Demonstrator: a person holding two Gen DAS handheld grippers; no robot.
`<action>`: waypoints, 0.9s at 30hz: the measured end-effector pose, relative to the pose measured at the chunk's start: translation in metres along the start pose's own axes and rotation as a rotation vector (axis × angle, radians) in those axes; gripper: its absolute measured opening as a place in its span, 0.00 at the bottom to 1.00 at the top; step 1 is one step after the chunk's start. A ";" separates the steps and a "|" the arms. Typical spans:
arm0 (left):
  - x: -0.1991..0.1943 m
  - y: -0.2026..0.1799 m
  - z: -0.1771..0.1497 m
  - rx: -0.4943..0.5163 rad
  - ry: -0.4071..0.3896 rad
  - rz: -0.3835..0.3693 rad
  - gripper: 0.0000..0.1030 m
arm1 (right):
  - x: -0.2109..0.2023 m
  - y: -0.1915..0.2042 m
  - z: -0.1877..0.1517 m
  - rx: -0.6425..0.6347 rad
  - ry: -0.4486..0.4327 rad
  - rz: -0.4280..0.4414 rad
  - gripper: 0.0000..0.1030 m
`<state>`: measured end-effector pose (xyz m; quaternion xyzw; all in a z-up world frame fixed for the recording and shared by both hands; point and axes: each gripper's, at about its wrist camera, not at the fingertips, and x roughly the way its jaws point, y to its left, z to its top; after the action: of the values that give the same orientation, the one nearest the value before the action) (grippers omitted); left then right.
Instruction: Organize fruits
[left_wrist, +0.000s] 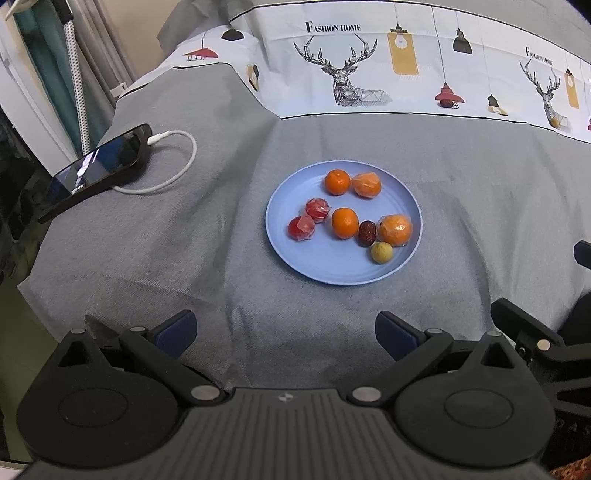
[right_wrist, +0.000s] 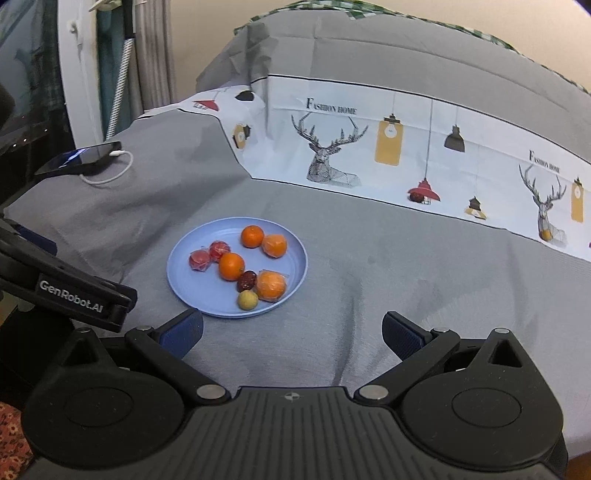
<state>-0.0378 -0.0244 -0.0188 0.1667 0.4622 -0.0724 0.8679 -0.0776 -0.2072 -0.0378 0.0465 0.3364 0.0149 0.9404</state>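
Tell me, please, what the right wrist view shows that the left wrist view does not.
Only the right wrist view shows the green checked cloth at the top and the "GenRobot.AI" label on the left gripper's body. Only the left wrist view shows the phone's lit screen clearly. Both share the blue plate of fruit, the phone with its white cable, and open grippers.

We count one blue plate (left_wrist: 291, 254) holding eight pieces of fruit. Two are bare oranges (left_wrist: 337, 181), and two more oranges are in clear wrap (left_wrist: 395, 229). Two red fruits in wrap (left_wrist: 301, 228) sit side by side. There is one dark red date (left_wrist: 366, 233) and one small yellow-green fruit (left_wrist: 381, 252). Off the plate we count one phone (left_wrist: 99, 168) with one white cable (left_wrist: 177, 155).
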 end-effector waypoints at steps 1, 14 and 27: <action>0.000 -0.002 0.002 0.000 0.001 0.000 1.00 | 0.002 -0.003 0.000 0.007 0.000 -0.003 0.99; 0.027 -0.081 0.065 0.102 0.015 -0.039 1.00 | 0.009 -0.132 0.001 0.198 -0.058 -0.253 0.99; 0.130 -0.237 0.233 0.157 -0.089 -0.144 1.00 | 0.116 -0.382 0.050 0.404 -0.193 -0.525 0.99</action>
<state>0.1501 -0.3248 -0.0586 0.1974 0.4267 -0.1778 0.8645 0.0428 -0.5843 -0.1093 0.1446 0.2425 -0.2990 0.9115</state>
